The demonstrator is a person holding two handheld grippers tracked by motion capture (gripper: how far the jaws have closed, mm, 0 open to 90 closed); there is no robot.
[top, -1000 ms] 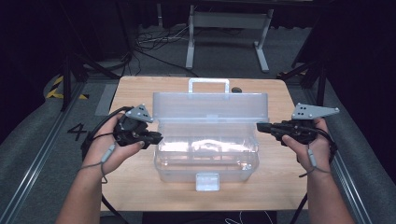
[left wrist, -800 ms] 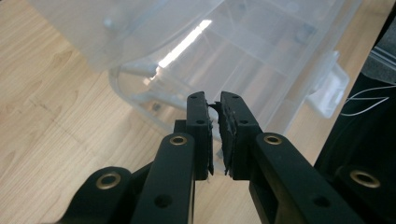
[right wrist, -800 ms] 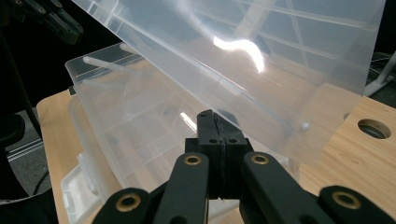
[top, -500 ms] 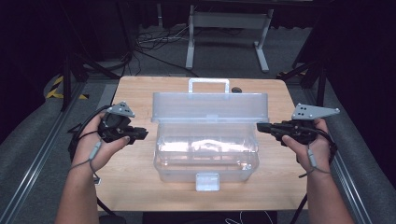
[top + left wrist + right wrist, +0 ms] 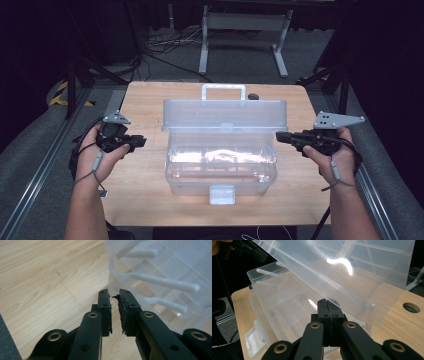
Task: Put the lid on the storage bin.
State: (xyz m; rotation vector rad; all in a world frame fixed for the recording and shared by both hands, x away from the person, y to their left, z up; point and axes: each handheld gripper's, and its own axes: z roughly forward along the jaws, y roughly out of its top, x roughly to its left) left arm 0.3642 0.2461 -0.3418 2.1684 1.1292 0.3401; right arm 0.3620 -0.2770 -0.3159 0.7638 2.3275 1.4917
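- Our left gripper (image 5: pixel 135 142) hovers over the bare wooden table (image 5: pixel 145 100), a little clear of the left end of the clear plastic toolbox (image 5: pixel 220 160). Its jaws stand a narrow gap apart and have just been opening; in the left gripper view its pads (image 5: pixel 108 312) have nothing between them.
- The toolbox sits mid-table, its base nearer us and its lid (image 5: pixel 225 114) swung up and standing behind the base, with the white carry handle (image 5: pixel 223 89) at the top edge.
- We judge the box light and stiff but thin-walled: it should slide on the smooth wood if pushed from one side, and the glossy plastic looks slippery for pads.
- The front latch (image 5: pixel 222 194) hangs at the near edge; it is a small tab and looks like a poor place to hold.
- The best grips, we think, are the lid's side edges or the rim of the base, where the wall is thin enough to pinch; the handle is sturdier for lifting.
- Our right gripper (image 5: pixel 281 137) rests at the box's right end with jaws fully closed; in the right gripper view the pads (image 5: pixel 328 315) meet with nothing between them, near the lid's lower edge.
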